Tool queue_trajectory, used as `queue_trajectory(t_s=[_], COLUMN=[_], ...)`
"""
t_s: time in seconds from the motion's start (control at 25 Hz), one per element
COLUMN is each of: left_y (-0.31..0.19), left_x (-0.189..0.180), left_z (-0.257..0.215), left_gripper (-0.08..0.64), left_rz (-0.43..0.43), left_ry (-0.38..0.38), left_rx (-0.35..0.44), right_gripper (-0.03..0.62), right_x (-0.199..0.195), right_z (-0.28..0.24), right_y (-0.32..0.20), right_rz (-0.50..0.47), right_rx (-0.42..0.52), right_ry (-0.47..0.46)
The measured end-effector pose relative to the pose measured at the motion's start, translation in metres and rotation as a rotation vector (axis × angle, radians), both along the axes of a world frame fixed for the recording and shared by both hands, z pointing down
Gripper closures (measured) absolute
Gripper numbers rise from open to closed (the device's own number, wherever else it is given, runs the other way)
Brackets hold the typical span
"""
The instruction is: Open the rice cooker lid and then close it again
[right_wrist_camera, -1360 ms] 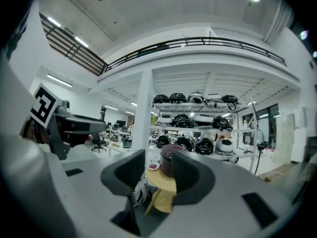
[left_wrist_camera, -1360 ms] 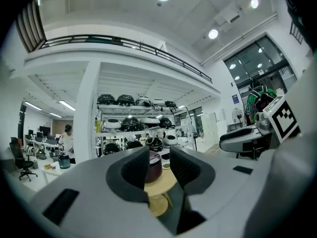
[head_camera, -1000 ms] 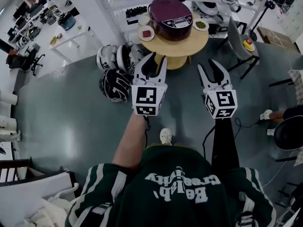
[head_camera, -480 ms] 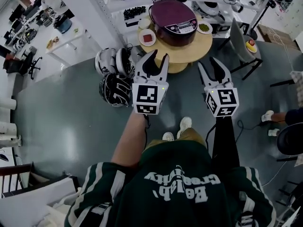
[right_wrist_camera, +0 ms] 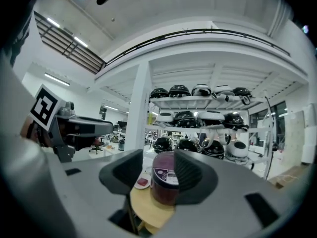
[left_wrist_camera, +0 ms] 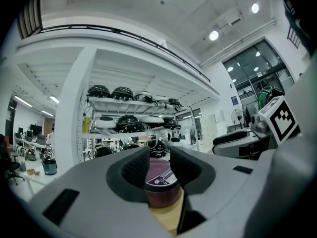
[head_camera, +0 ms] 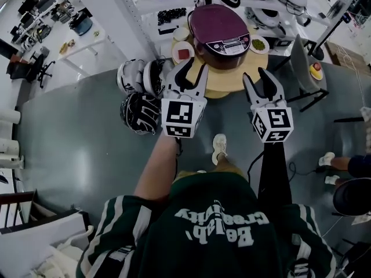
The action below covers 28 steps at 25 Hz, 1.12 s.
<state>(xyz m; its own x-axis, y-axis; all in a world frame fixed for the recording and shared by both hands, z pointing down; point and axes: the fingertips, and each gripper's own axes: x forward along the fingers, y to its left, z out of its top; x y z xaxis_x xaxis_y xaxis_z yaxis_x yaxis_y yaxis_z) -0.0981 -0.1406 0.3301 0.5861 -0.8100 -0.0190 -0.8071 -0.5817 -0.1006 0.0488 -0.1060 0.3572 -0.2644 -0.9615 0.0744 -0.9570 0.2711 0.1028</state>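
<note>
**Rice cooker** [head_camera: 219, 30]: dark maroon with a control panel on the front. It stands on a round wooden table [head_camera: 223, 80] ahead of both grippers. Its lid [head_camera: 213, 17] is down and closed. Neither gripper touches the cooker. It also shows far off between the jaws in both gripper views [left_wrist_camera: 159, 182] [right_wrist_camera: 165, 187].

**Left gripper** [head_camera: 194, 68]: held level and pointing at the table. The jaws stand apart with nothing between the pads [left_wrist_camera: 159, 157].

**Right gripper** [head_camera: 258, 77]: held level beside the left one and also facing the table. The jaws are opening and nothing is gripped [right_wrist_camera: 158, 158]. The cooker and table edge show only in the distance through the gap.

**On the table, round the cooker:**
- a white dish with red contents [head_camera: 183, 52], at its left
- a white cup [head_camera: 181, 33], behind that dish
- a dish with green contents [head_camera: 258, 43], at its right

**Floor** [head_camera: 87, 143]: grey.
- Helmets [head_camera: 141, 91] lie clustered left of the table.
- One pale shoe [head_camera: 219, 146] shows below the grippers.

**Shelves** [right_wrist_camera: 198, 118]: behind the table, stacked with more helmets.
</note>
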Motion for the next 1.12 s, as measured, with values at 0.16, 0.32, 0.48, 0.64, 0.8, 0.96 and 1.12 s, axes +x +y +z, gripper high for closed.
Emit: queue_trajectory(t_s=[0.16,0.32,0.48,0.64,0.8,0.96,1.12], left_y=[-0.048,-0.101,-0.147,-0.183,-0.210,-0.222,-0.230], left_x=[0.024,0.047,0.062,0.073,0.082,0.090,0.091], left_z=[-0.002,-0.005,-0.007,-0.002,0.009,0.017,0.022], left_gripper=[0.442,0.442,0.442,0.448,0.449,0.448,0.449], left_rz=[-0.013,-0.026,-0.069,-0.102,-0.124,-0.127,-0.130], left_ry=[-0.004,-0.003,-0.001,0.001,-0.005,-0.014,-0.026], left_rx=[0.007,0.008,0.020,0.018,-0.004,-0.018,-0.025], right_gripper=[0.380,0.377,0.379,0.380,0.380,0.391,0.396], right_x=[0.021,0.043,0.058,0.071,0.076,0.076,0.071], right_z=[-0.002,-0.010,-0.012,-0.007,0.004,0.015,0.028], right_y=[-0.051,-0.108,-0.158,-0.198,-0.228,-0.244,-0.253], right_rz=[-0.027,-0.053,-0.093,-0.124,-0.167,-0.207,-0.245], right_rx=[0.006,0.023,0.025,0.021,-0.002,-0.035,-0.082], right_ry=[-0.003,-0.006,-0.011,-0.025,-0.041,-0.057,-0.063])
